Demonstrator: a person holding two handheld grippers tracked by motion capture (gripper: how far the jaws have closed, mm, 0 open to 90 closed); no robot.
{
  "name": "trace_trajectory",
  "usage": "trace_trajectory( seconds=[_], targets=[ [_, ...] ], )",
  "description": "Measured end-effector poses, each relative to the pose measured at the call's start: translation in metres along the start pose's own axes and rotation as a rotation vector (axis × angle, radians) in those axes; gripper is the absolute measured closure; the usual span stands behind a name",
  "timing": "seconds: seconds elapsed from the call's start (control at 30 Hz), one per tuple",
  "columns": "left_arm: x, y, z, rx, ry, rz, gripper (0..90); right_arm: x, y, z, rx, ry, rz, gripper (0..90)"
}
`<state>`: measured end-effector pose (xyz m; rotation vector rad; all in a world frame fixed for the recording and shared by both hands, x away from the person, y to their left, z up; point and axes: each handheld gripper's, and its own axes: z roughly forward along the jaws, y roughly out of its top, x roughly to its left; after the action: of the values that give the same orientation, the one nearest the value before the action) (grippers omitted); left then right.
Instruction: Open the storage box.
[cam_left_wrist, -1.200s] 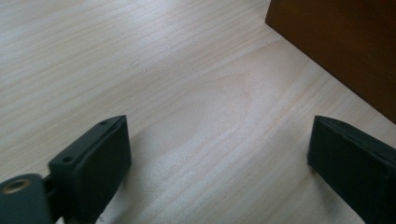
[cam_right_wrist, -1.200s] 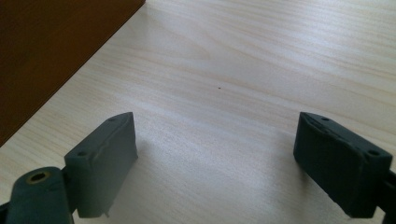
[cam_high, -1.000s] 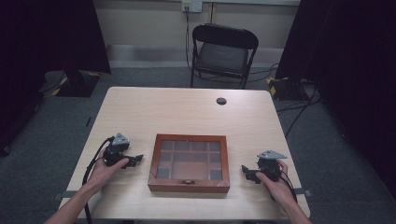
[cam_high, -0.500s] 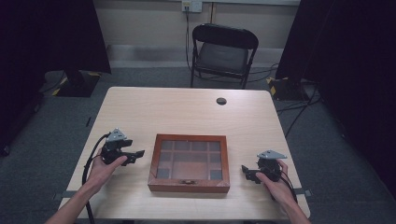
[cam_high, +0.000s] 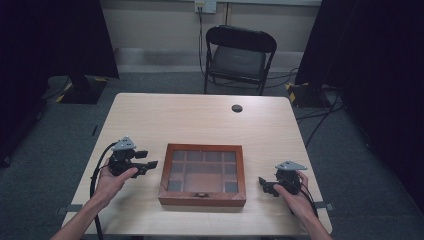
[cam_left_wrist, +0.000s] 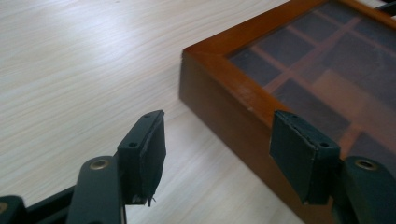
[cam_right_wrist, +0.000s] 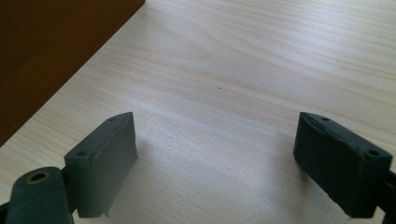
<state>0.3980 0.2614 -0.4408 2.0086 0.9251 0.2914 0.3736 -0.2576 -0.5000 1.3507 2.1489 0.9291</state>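
A flat, reddish-brown wooden display box with a glass-paned lid (cam_high: 202, 174) sits closed near the front edge of a pale wood-grain table (cam_high: 200, 117), squarely between a person's two hands. The lid lies flush on the frame, its dark compartments visible through the glass, and a small metal clasp (cam_high: 201, 195) shows on the front wall facing the person.

The left gripper (cam_high: 148, 165) hovers just beside the box's left side, its black jaws spread wide and holding nothing. In the left gripper view the near corner of the box (cam_left_wrist: 261, 93) stands just ahead of the jaws, one pad already level with its side wall, though contact cannot be confirmed from that angle. The right gripper (cam_high: 265, 184) rests low on the table off the box's right side, a little apart from it, jaws likewise wide and empty; the right gripper view looks across bare tabletop with the box's wall (cam_right_wrist: 56, 51) at its upper left.

By this evidence the job appears barely begun: the box has been approached but not gripped, the clasp looks unopened, and the lid has yet to be raised. A small black round cap (cam_high: 237, 108) lies well apart at the far side of the table, with a black folding chair (cam_high: 240, 55) beyond.
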Motion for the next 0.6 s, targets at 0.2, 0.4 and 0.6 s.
trace_trajectory(
  seconds=[0.2, 0.4, 0.6],
  targets=[
    [-0.014, 0.008, -0.002, -0.011, -0.039, 0.033, 35.8, 0.000, 0.000, 0.000, 0.000, 0.000, 0.000, 12.9],
    [-0.030, 0.015, 0.000, -0.004, -0.089, 0.058, 33.2, 0.000, 0.000, 0.000, 0.000, 0.000, 0.000, 12.9],
    [-0.043, 0.020, 0.004, 0.009, -0.156, 0.063, 33.7, 0.000, 0.000, 0.000, 0.000, 0.000, -0.001, 12.8]
  ],
)
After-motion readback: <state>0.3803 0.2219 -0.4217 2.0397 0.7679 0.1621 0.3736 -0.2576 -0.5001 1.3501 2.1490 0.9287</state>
